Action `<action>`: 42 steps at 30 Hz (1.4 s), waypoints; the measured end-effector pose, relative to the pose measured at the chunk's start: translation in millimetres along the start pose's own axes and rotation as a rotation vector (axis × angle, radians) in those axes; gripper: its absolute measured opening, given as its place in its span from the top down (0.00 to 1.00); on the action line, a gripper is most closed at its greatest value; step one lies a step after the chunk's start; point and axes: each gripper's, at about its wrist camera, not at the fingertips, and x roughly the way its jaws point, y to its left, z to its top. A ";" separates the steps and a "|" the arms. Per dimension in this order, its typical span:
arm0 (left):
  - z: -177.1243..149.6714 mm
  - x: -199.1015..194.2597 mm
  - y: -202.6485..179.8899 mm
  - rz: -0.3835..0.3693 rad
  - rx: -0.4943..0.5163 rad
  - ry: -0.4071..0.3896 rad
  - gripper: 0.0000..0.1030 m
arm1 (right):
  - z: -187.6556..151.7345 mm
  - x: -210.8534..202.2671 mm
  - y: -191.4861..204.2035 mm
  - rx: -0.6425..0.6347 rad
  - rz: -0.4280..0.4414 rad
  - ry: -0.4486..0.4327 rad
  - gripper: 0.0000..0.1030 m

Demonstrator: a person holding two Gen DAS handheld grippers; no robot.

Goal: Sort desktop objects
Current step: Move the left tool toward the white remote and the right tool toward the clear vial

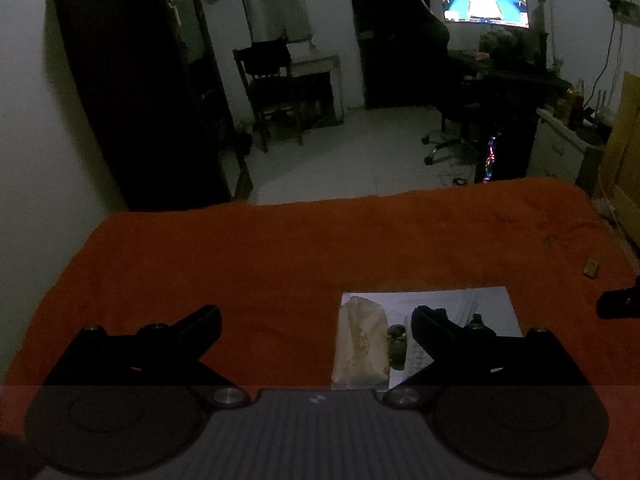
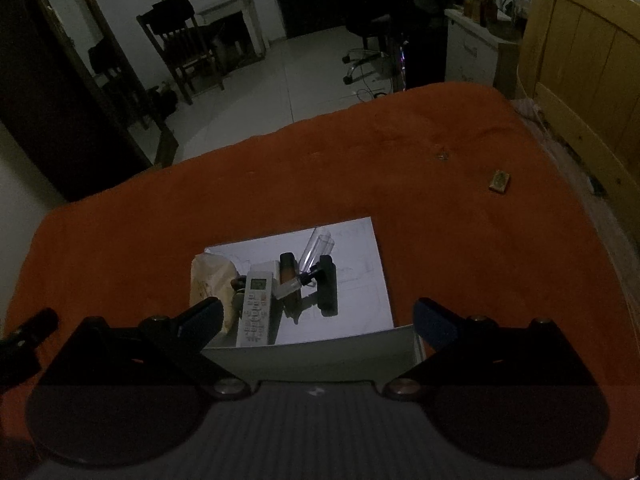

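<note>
A white sheet of paper [image 2: 360, 248] lies on the orange blanket [image 2: 440, 184]. On it, in the right wrist view, rest a white remote [image 2: 256, 304], a brown lighter-like piece [image 2: 289, 276], a clear tube [image 2: 320, 245], a black handled tool [image 2: 326, 286] and a pale crumpled bag [image 2: 210, 280]. My right gripper [image 2: 318, 320] hovers open just before the pile, nothing between its fingers. In the left wrist view the pale bag [image 1: 362, 344] and small dark bits [image 1: 397, 346] lie on the paper [image 1: 492, 304]. My left gripper [image 1: 316, 322] is open and holds nothing, the bag inside its right finger.
A small tan box [image 2: 500, 181] sits far right on the blanket, and a tiny scrap [image 2: 441, 155] lies farther back. A wooden bed frame [image 2: 580, 60] borders the right side. Beyond the blanket's far edge are floor, a wooden chair [image 2: 180, 44] and a lit screen [image 1: 484, 0].
</note>
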 end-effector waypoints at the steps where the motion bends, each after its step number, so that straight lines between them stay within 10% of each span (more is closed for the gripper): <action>1: -0.3 2.3 0.9 -0.001 0.000 0.000 0.01 | 0.3 -0.4 -0.1 -0.002 -0.001 0.001 0.00; 16: -8.3 35.2 5.8 -0.010 0.035 0.054 0.01 | 5.5 23.5 -5.0 -0.021 -0.028 0.067 0.00; 25: -16.1 94.9 -11.3 -0.050 0.015 0.241 0.01 | -5.2 82.6 -26.7 0.095 -0.010 0.236 0.00; 42: -0.8 203.5 -79.5 -0.128 0.088 0.319 0.01 | 43.7 190.6 -30.9 -0.063 -0.049 0.216 0.00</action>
